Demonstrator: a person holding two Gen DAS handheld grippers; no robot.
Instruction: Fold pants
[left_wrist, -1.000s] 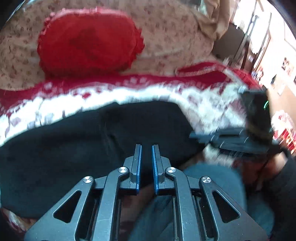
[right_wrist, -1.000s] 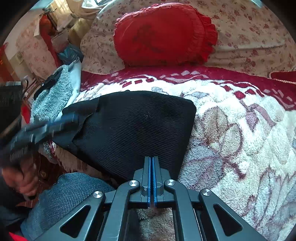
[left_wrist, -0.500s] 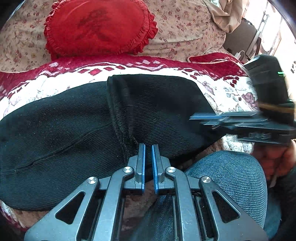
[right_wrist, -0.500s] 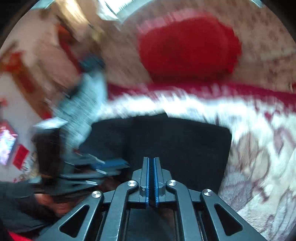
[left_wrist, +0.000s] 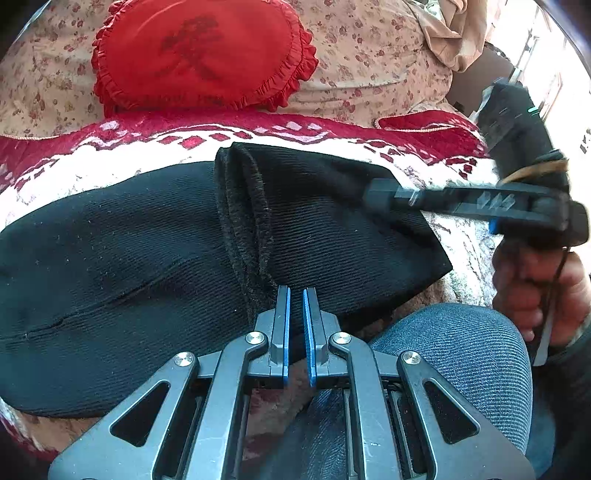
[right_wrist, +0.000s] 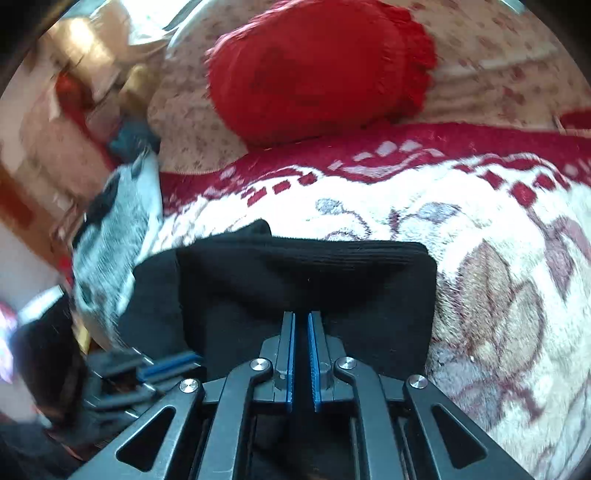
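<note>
Black ribbed pants (left_wrist: 147, 251) lie on the patterned blanket (left_wrist: 110, 155), their right part folded over to the left with a fuzzy edge (left_wrist: 243, 221) on top. My left gripper (left_wrist: 296, 295) sits at the pants' near edge, jaws slightly apart and empty. My right gripper (right_wrist: 301, 317) hovers over the folded stack (right_wrist: 303, 280), jaws a small gap apart, holding nothing. It also shows from the side in the left wrist view (left_wrist: 376, 192), over the fold's right part.
A red frilled cushion (left_wrist: 203, 55) leans on the floral sofa back (left_wrist: 369, 55). A grey towel (right_wrist: 114, 236) lies left of the pants. The person's jeans-clad knee (left_wrist: 443, 350) is at the near edge.
The right gripper carried the pants' right end over to the left and its jaws have parted, leaving the fold lying. The left gripper stays at the near edge.
</note>
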